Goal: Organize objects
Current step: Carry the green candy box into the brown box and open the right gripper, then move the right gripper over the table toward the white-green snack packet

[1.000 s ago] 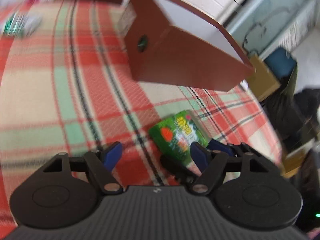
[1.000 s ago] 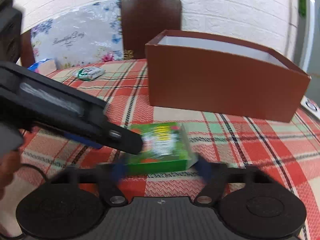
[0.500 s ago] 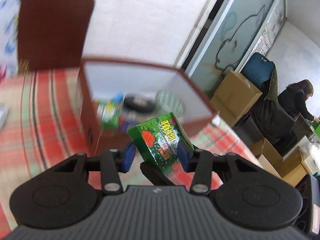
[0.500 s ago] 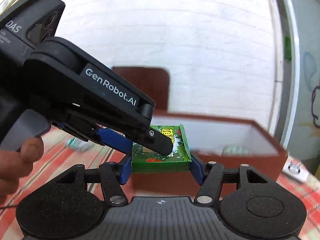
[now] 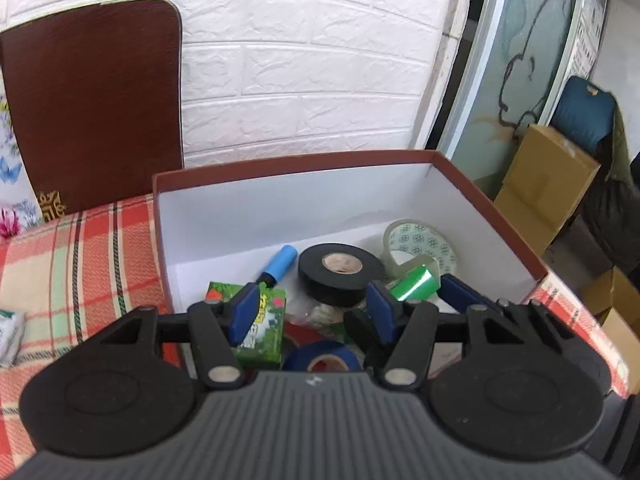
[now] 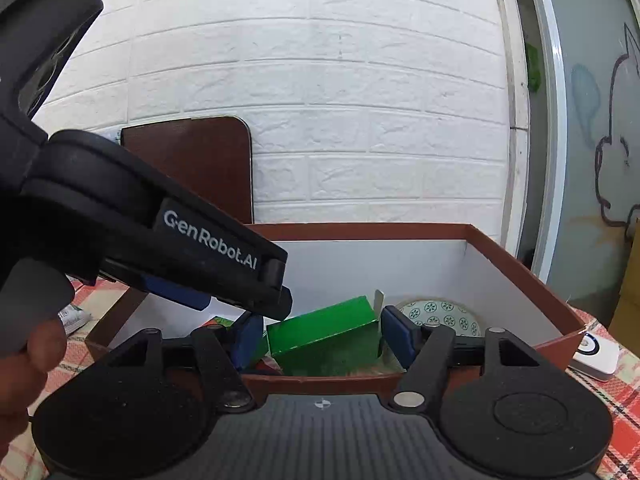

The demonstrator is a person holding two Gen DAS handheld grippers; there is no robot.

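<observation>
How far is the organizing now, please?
Done: black tape roll, clear tape roll and a printed carton lie in the brown box. In hand: a green carton between the fingers of the right hand-held gripper, over the box. Left: a green-white packet on the tablecloth.

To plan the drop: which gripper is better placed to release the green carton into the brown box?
Right: the right gripper has the green carton between its pads, above the brown box. The left gripper is open, holding nothing.

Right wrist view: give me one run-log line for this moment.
left gripper open | right gripper shut on green cardboard carton, tilted | position: above open brown cardboard box | carton not yet released
</observation>
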